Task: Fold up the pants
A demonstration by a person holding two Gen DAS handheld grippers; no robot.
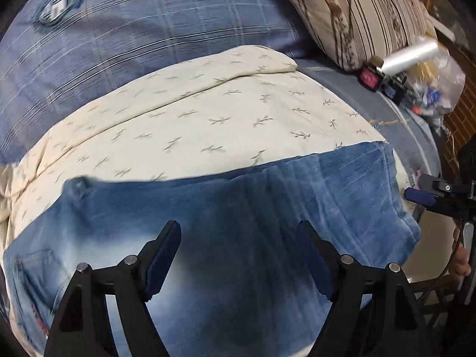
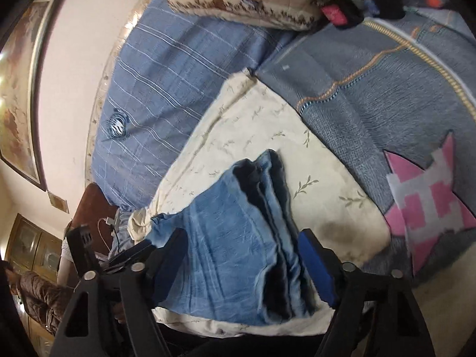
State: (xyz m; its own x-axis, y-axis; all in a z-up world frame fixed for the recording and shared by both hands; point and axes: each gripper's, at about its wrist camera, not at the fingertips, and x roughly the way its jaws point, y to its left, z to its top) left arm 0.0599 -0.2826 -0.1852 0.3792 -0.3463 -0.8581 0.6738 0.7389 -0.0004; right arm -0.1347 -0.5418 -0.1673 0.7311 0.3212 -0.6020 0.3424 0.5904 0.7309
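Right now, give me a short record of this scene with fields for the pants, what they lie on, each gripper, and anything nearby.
pants: blue jeans, folded into layers, lying flat
surface: cream leaf-print cloth over a blue bedspread
left gripper: open, above the jeans, holding nothing
right gripper: open, over the stacked edge of the jeans, holding nothing
nearby: striped pillow, pink star cushion
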